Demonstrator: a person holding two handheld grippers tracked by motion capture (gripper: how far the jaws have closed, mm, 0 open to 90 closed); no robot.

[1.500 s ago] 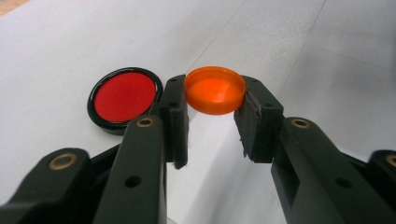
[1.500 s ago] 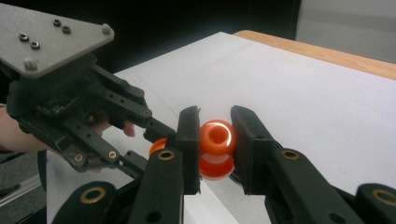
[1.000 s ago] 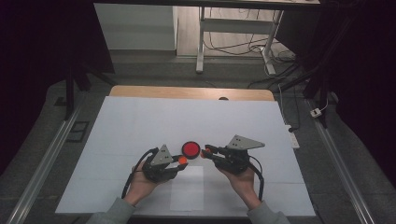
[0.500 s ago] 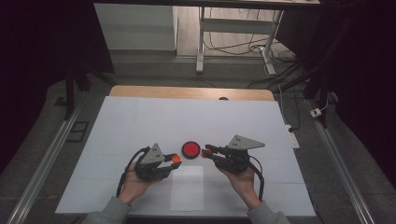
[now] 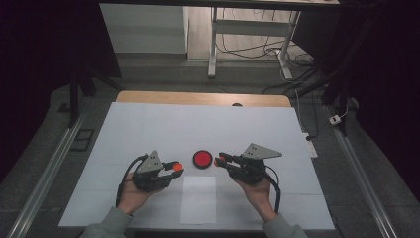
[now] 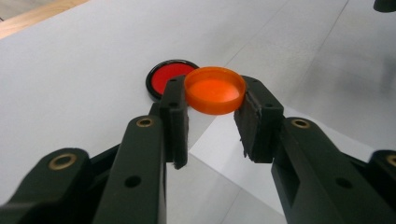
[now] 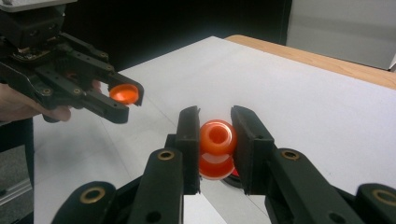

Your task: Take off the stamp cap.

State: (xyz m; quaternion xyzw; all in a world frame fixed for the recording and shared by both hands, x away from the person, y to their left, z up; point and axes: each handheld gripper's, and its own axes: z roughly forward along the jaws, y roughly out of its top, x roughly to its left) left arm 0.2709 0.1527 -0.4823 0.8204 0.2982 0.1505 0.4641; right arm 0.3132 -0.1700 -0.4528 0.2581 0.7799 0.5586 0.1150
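Clearly, the cap (image 6: 215,90) has been taken off: it is clamped between the jaws of the left hand-held gripper (image 5: 174,167), open side up, above the white bench (image 5: 148,129) and apart from everything else. In the right gripper view the same cap (image 7: 123,93) is seen held off to the left of the right gripper's own jaws. The right hand-held gripper (image 5: 221,159) is clamped on a small orange bottle (image 7: 217,140) by its neck, the open mouth facing the camera; in the high view the bottle (image 5: 218,160) is held just right of a red disc (image 5: 202,158) with a black rim, which lies flat on the bench between the two grippers. Whether the bottle touches the disc cannot be told.

So the unscrewing looks done, judged from cap and bottle being held well apart. What seems left is setting both parts down, perhaps near the disc, and letting go; neither is released yet.
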